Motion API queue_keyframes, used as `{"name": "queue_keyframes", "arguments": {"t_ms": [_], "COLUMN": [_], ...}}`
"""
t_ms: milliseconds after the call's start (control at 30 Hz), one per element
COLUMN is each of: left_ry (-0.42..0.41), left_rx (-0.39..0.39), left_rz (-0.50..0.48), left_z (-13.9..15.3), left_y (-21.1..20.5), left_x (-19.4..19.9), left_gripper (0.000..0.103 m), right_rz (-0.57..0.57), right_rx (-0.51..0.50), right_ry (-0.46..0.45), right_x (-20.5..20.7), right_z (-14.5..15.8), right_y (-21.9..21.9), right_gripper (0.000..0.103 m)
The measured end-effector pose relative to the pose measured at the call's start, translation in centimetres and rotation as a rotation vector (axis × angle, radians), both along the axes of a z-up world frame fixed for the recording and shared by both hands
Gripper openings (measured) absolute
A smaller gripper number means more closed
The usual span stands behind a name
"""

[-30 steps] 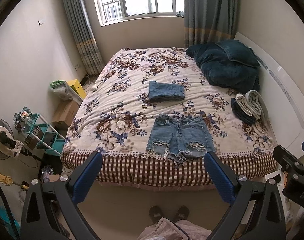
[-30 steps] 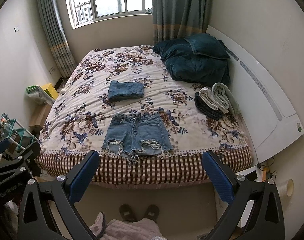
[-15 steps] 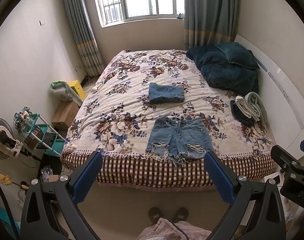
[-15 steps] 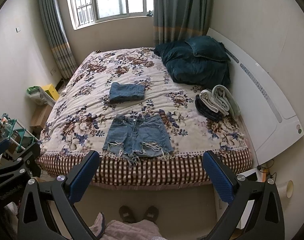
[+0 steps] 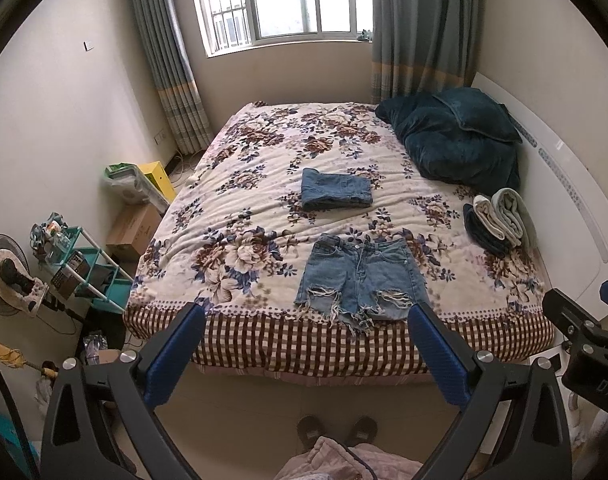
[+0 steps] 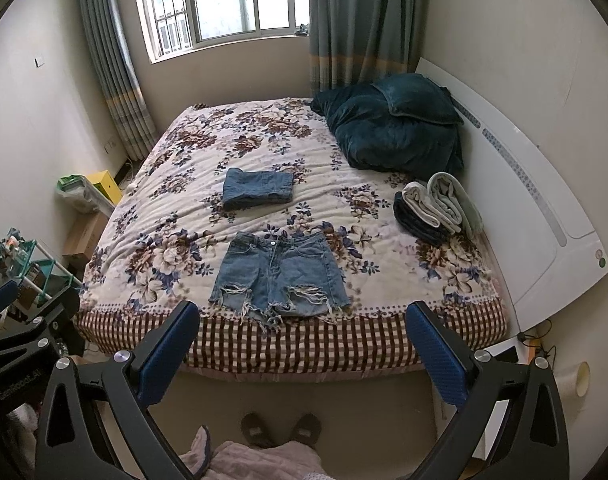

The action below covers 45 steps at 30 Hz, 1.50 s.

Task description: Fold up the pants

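Left wrist view is showing denim shorts (image 5: 360,280) lying flat and unfolded at the near edge of the bed (image 5: 264,344), with both grippers hanging back over the floor.

Fingers of the left gripper (image 5: 304,354) are standing wide apart and holding nothing; the right gripper (image 6: 304,352) is gaping just as wide and is likewise empty. From the shorts, a folded denim piece (image 5: 336,190) is sitting farther up the bed toward the window, and rolled towels (image 5: 500,222) are lying off to the right near the headboard. The frayed hems are dangling past the bed's edge over the checked trim, so a pinch there is likely catching only loose threads, or dragging the shorts off toward the floor. Gripping one layer alone could also be skewing the fold.
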State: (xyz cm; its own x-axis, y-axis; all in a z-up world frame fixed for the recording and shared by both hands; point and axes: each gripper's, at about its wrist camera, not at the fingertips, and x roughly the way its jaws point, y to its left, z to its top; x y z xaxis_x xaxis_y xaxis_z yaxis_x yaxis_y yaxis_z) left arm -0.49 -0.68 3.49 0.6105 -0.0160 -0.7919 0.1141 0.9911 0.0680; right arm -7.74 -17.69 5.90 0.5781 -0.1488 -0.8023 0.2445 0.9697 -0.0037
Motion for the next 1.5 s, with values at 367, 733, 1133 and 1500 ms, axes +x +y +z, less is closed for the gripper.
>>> {"name": "queue_keyframes", "arguments": {"t_ms": [367, 733, 1133, 1500], "left_ry": [0.000, -0.065, 0.090, 0.345], "left_rx": [-0.008, 0.042, 0.187, 0.262], "left_rz": [-0.005, -0.003, 0.122, 0.319], "left_z": [-0.5, -4.2, -18.8, -36.5], "left_y": [0.3, 1.2, -3.8, -15.1], "left_x": [-0.2, 4.2, 14.7, 24.4], "left_gripper": [0.103, 0.103, 0.103, 0.103], "right_rz": [-0.002, -0.088, -0.032, 0.186], "right_rx": [0.003, 0.020, 0.029, 0.202], "right_ry": [-0.002, -0.035, 0.118, 0.451], "right_x": [-0.1, 3.6, 15.9, 33.7], "right_z": [-0.1, -2.3, -16.7, -38.8], "right_y": [0.3, 1.1, -5.2, -18.8], "right_gripper": [0.103, 0.103, 0.103, 0.103]}}
